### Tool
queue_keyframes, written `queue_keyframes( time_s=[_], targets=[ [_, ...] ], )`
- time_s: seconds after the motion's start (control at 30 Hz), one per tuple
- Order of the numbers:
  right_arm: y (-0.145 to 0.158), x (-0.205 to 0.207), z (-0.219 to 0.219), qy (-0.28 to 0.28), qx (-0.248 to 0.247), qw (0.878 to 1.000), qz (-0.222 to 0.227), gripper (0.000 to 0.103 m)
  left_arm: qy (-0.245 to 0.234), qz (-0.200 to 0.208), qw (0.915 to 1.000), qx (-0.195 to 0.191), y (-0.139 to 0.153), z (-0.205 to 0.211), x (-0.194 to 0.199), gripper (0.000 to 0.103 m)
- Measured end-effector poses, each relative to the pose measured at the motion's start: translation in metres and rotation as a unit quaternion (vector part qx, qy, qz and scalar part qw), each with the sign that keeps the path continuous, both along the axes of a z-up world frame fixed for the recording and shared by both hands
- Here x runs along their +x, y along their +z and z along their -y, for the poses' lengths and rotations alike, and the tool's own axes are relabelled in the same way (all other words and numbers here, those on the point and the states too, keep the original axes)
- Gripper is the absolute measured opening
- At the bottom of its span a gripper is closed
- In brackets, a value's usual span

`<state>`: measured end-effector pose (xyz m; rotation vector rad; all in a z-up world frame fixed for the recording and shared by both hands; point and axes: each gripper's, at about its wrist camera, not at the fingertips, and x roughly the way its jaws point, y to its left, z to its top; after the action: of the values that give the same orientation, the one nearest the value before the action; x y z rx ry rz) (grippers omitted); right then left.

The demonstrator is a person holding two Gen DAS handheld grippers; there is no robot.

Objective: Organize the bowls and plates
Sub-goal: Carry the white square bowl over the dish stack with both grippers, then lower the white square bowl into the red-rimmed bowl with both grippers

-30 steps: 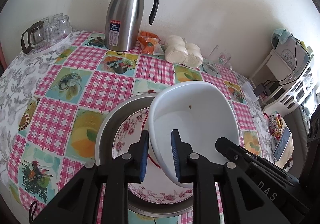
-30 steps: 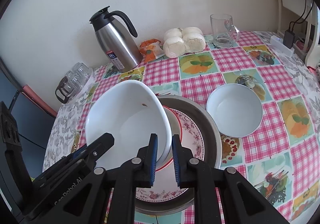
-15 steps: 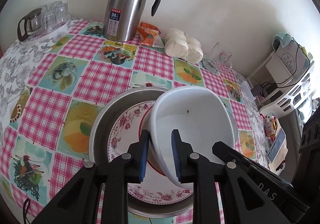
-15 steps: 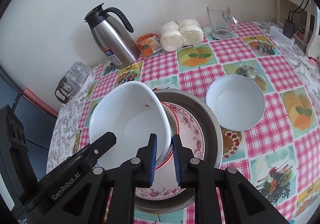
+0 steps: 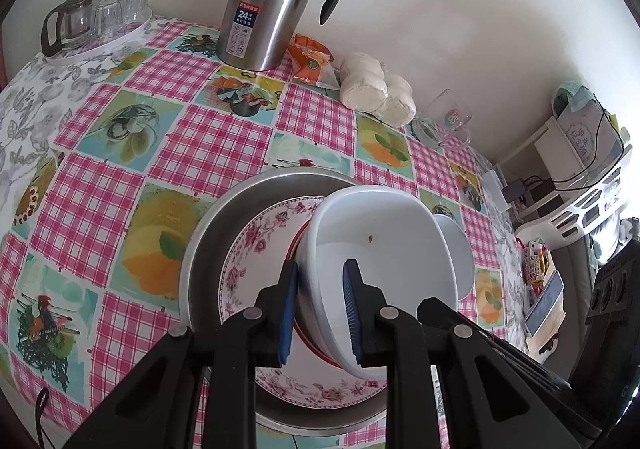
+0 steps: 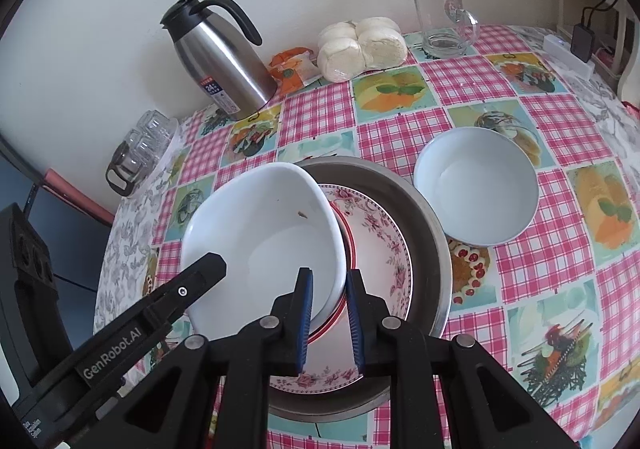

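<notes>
Both grippers, left (image 5: pixel 320 309) and right (image 6: pixel 328 317), pinch opposite rims of the big bowl (image 6: pixel 260 233), seemingly hovering tilted above the flowered plate (image 6: pixel 384 233).

Left of the metal basin (image 5: pixel 200 249) I see open tablecloth (image 5: pixel 100 189); right, a small bowl (image 6: pixel 476 185) blocks, seemingly touching its rim.

white bowl (image 6: pixel 260 233) | pink-floral plate (image 6: pixel 384 245) | pink-checked tablecloth (image 6: pixel 400 129) | steel-and-black flask (image 6: pixel 224 61)
</notes>
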<state>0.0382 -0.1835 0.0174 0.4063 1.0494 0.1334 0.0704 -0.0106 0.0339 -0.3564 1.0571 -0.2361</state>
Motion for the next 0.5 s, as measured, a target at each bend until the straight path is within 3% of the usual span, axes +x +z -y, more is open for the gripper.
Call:
queue_keyframes(
  time_s=[0.5],
  targets=[
    [-0.0003,0.0001,-0.0026,0.009,-0.001,1.000,0.003,0.022,0.006,0.009,0.9999,-0.002,0.0030,-0.0034,0.0001,0.022]
  ],
)
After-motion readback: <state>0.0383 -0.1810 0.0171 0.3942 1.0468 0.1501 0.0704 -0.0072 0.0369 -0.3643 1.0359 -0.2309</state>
